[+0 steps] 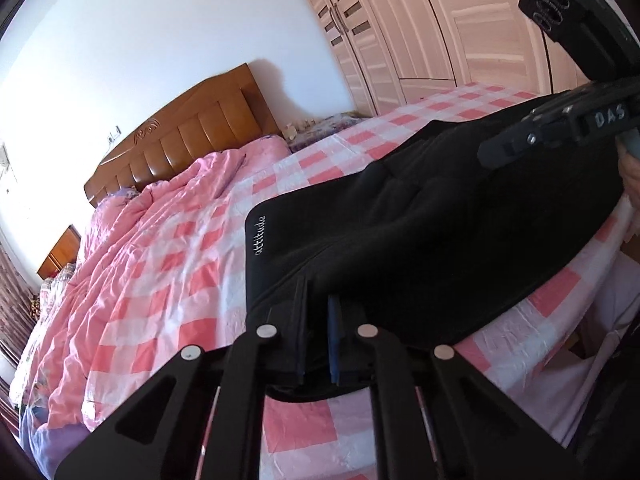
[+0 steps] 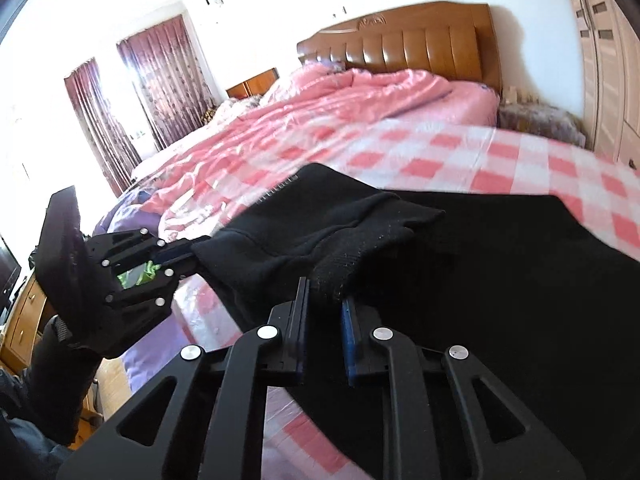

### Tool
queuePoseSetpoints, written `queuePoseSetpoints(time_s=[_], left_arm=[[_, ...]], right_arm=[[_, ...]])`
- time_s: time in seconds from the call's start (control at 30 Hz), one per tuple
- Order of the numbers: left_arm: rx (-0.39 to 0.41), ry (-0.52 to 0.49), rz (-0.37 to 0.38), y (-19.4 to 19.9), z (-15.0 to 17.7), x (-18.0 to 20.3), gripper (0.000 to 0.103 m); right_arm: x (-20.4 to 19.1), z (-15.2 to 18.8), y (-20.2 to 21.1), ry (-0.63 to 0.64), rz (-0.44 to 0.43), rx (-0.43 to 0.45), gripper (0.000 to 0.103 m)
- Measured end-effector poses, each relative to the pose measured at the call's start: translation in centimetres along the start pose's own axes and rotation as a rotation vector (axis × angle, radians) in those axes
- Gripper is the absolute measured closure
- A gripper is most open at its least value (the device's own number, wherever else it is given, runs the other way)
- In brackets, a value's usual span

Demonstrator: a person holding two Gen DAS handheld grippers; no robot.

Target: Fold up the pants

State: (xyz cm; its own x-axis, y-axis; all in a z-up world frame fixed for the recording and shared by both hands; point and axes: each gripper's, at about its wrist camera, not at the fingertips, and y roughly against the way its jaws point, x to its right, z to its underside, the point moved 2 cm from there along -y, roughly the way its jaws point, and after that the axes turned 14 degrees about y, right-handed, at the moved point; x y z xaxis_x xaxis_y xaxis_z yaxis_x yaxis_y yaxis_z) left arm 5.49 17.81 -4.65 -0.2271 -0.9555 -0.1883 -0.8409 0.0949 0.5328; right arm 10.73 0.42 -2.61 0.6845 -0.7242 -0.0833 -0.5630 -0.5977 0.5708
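Black pants [image 1: 420, 216] with white "attitude" lettering lie on the pink checked bedsheet [image 1: 168, 280] near the bed's front edge. My left gripper [image 1: 318, 312] is shut on the pants' near edge; it also shows at the left of the right wrist view [image 2: 188, 256], pinching the cloth. My right gripper [image 2: 326, 304] is shut on a ribbed cuff of the pants [image 2: 500, 280], holding it over the folded cloth. The right gripper's body shows at the right of the left wrist view [image 1: 560, 128], its fingertips hidden.
A crumpled pink duvet [image 2: 340, 108] lies across the bed's head end, below a wooden headboard [image 2: 420, 40]. A wardrobe [image 1: 420, 32] stands to the right. Curtains [image 2: 160, 80], a nightstand [image 2: 252, 84] and a wooden dresser [image 2: 24, 320] are on the left.
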Motion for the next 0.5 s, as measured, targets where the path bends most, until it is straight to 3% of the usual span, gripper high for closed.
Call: queuePoseSetpoints(time_s=[0.1,0.23,0.27,0.33,0.37,0.43,0.47,0.5], left_arm=[[-0.023,-0.008,0.023,0.0,0.6,0.5,0.095],[-0.084,-0.052,0.014,-1.8,2.1,1.7,0.090],[-0.098,-0.059,0.016,-2.1,2.4,1.9,0.088],[-0.115,-0.082,0.025,-2.4,2.8,2.4,0.071],[-0.117,-0.094,0.026,-2.3,3.0,2.5,0.069],[-0.123,-0.090,0.033,-2.3,3.1,2.2,0.066],[-0.123,-0.071,0.044,-2.1,3.0,1.7,0.064],[-0.115,-0.033,0.067,-1.6,2.7,1.0,0.058]], right_arm=[[-0.4,0.8,0.6,0.021,0.004,-0.013,0.086],[0.6,3.8,-2.7,-0.050,-0.020,-0.120,0.086],[0.8,4.4,-3.2,-0.067,-0.032,-0.135,0.085],[1.0,4.8,-3.4,-0.098,-0.055,-0.132,0.084],[1.0,4.6,-3.3,-0.093,-0.055,-0.139,0.082],[0.8,4.5,-2.9,-0.086,-0.052,-0.145,0.072],[0.9,4.4,-2.5,-0.090,-0.056,-0.143,0.055],[0.9,4.5,-2.1,-0.097,-0.059,-0.138,0.019]])
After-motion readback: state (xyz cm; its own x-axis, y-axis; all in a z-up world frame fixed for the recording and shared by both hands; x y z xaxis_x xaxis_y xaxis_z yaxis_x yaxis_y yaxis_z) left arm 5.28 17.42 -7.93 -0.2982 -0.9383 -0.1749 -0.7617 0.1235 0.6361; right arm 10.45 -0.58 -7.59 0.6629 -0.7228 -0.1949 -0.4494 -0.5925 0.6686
